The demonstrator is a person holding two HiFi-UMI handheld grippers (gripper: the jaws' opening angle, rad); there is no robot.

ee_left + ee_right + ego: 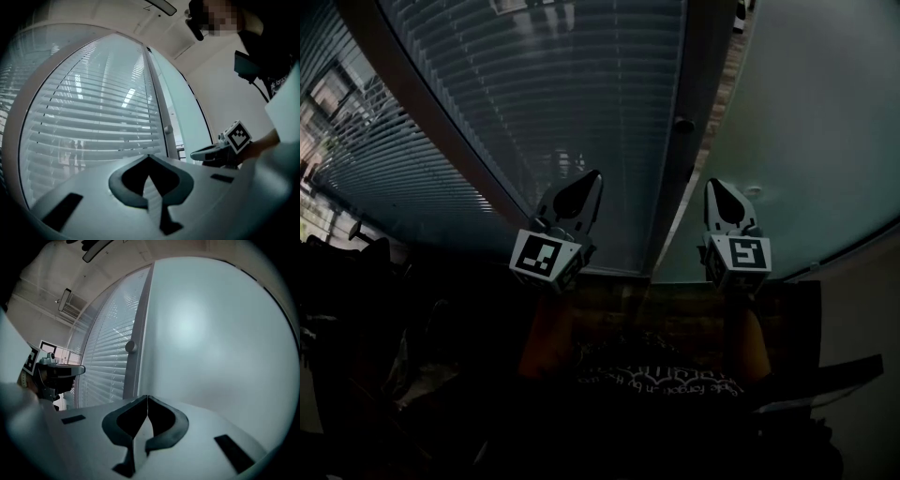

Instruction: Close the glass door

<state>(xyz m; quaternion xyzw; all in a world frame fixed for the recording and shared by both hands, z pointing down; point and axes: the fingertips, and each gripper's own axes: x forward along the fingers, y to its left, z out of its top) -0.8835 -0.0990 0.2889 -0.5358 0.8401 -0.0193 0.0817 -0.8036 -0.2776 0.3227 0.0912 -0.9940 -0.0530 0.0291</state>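
The glass door (553, 94) has horizontal blinds behind it and a dark upright frame (689, 178) with a round knob (682, 124). To its right stands a plain frosted panel (806, 122). My left gripper (591, 178) is shut and empty, pointing at the blinds left of the frame. My right gripper (715, 185) is shut and empty, pointing at the frosted panel right of the frame. Whether either tip touches the glass I cannot tell. The knob (167, 129) shows ahead-right in the left gripper view; in the right gripper view the knob (130, 347) is ahead-left.
Dark furniture (356, 281) fills the lower left. A strip of wooden floor (675, 314) runs along the foot of the door. A white wall (220, 89) stands to the right. A person's sleeve (281, 108) is at the far right of the left gripper view.
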